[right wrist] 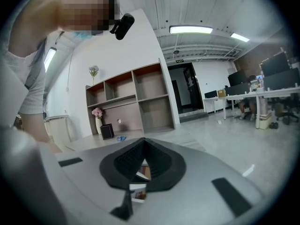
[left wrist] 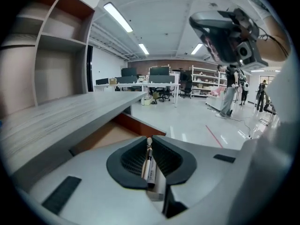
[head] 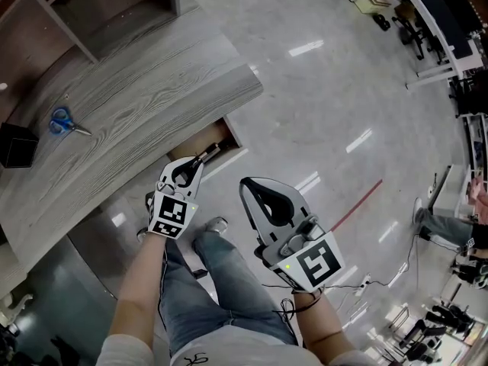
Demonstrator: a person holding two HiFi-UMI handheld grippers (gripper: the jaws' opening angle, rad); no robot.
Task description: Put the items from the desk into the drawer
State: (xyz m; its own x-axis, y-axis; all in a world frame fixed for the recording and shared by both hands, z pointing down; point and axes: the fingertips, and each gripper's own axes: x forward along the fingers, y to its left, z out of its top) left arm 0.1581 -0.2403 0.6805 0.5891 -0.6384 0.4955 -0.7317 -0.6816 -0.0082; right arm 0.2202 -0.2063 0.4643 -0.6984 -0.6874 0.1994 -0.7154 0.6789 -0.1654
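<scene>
My left gripper [head: 197,165] is shut on a pen [head: 210,154], whose tip sticks out beyond the jaws toward the open drawer [head: 226,132] under the desk's edge. In the left gripper view the pen [left wrist: 149,165] stands pinched between the dark pads, with the drawer's brown inside [left wrist: 105,136] just ahead. My right gripper [head: 250,189] hangs over the floor to the right, shut with nothing in it; its jaws [right wrist: 142,144] meet. Blue-handled scissors [head: 64,122] and a black box [head: 15,145] lie on the grey wooden desk [head: 152,90].
Shelving [head: 84,14] rises behind the desk. In the right gripper view the scissors [right wrist: 121,138], the black box [right wrist: 107,131] and a vase of flowers [right wrist: 97,121] show on the desk. My legs and shoes [head: 216,225] are below the grippers. Office furniture stands far right.
</scene>
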